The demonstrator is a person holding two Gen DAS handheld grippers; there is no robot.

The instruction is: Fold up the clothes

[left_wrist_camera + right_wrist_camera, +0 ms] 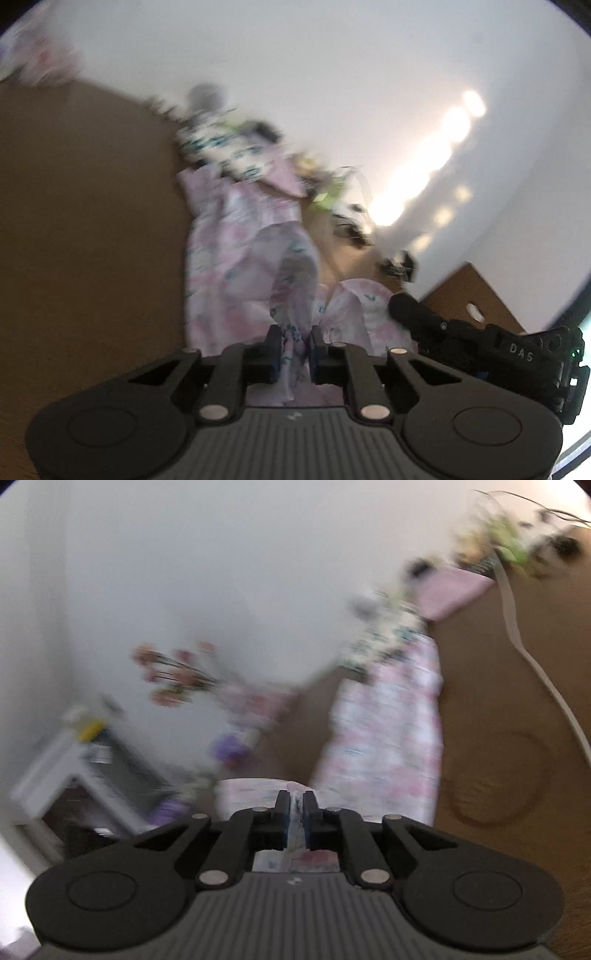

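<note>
My left gripper (294, 347) pinches an edge of the pink flowery cloth (240, 251). My right gripper (294, 814) pinches another edge. The cloth hangs from both, down to the brown table (85, 221). I think I am mid-fold. Next I should lay it flat.

A white wall (332, 55) rises behind the brown tabletop (81, 221). Sunlight (424, 162) streaks it. Blurred pink flowers (173, 675) stand beside a white shelf (74, 768).
</note>
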